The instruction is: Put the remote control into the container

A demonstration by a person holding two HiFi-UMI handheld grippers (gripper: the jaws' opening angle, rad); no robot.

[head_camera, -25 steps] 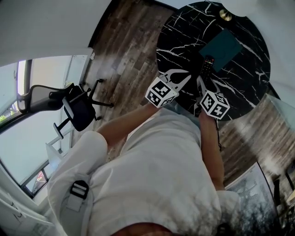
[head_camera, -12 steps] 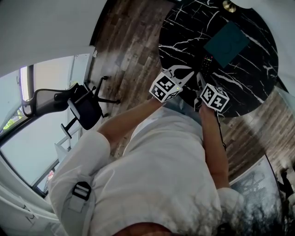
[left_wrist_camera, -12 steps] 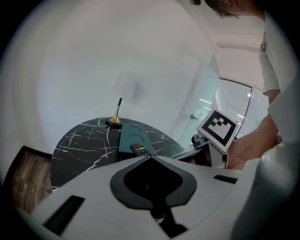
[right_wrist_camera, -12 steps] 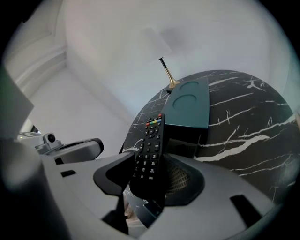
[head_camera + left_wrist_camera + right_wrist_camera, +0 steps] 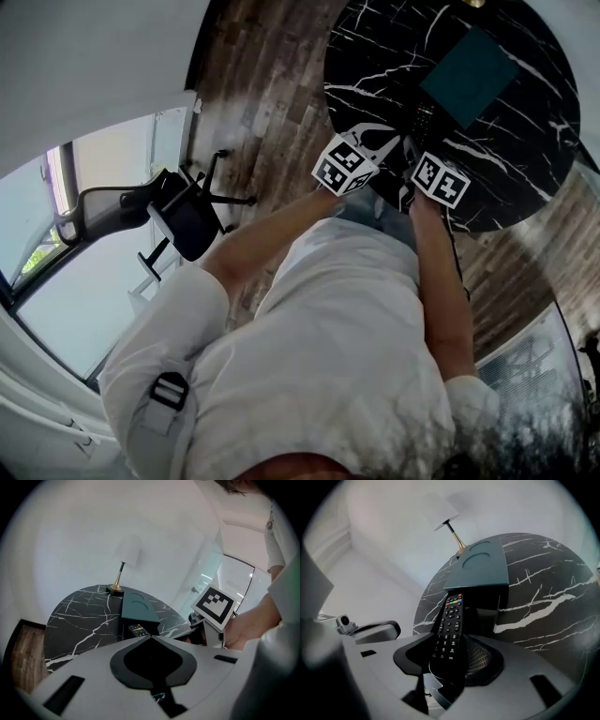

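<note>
A black remote control (image 5: 450, 627) with coloured buttons lies lengthwise between the jaws of my right gripper (image 5: 457, 643), which is shut on it. Its far end points at the dark teal container (image 5: 483, 569) and reaches that container's near edge. In the head view the remote control (image 5: 422, 120) sits just in front of the container (image 5: 469, 77) on the round black marble table (image 5: 525, 150). My left gripper (image 5: 150, 637) hovers to the left of the remote control (image 5: 139, 630), shut and holding nothing. The two grippers (image 5: 382, 141) (image 5: 411, 157) are side by side.
A lamp (image 5: 123, 569) with a brass base and white shade stands behind the container at the table's far edge. A black office chair (image 5: 183, 211) stands on the wooden floor to the left. The person's torso fills the lower part of the head view.
The head view has shifted, so table and grippers sit higher in frame. Both grippers have edged slightly towards the container, and the right still holds the remote control.
</note>
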